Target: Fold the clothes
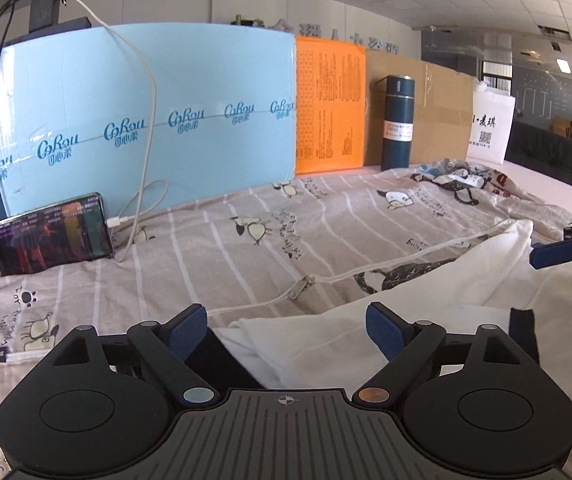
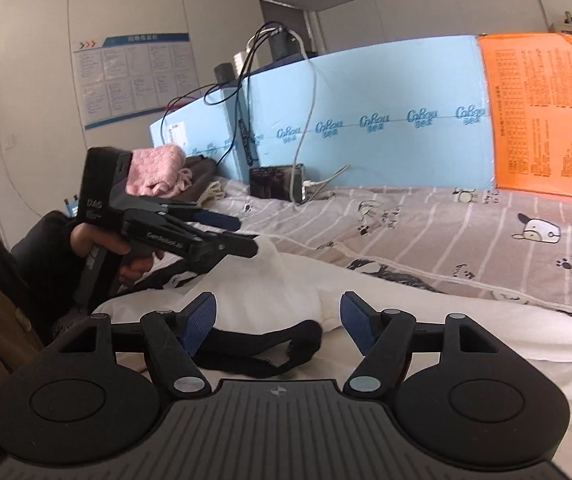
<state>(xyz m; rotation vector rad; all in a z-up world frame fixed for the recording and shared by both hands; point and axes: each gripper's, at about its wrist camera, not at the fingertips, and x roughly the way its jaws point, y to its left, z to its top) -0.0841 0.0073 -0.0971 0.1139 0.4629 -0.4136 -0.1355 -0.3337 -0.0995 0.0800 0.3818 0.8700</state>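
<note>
A white garment [image 1: 426, 312] with black trim [image 1: 222, 356] lies rumpled on the patterned bedsheet [image 1: 246, 240]. My left gripper [image 1: 288, 330] is open just above its near edge, holding nothing. In the right wrist view the same white garment [image 2: 426, 320] lies ahead with its black collar [image 2: 270, 352] between the open fingers of my right gripper [image 2: 278, 324]. The left gripper [image 2: 242, 232] shows there at the left, open over a raised white fold. The right gripper [image 1: 566, 268] shows at the right edge of the left wrist view, open.
A phone [image 1: 52, 234] on a white cable leans on blue boxes [image 1: 146, 120] at the back. An orange sheet [image 1: 330, 108], a dark bottle [image 1: 397, 128], cardboard and a white bag [image 1: 488, 124] stand behind. Pink knitwear [image 2: 158, 170] lies at the far left.
</note>
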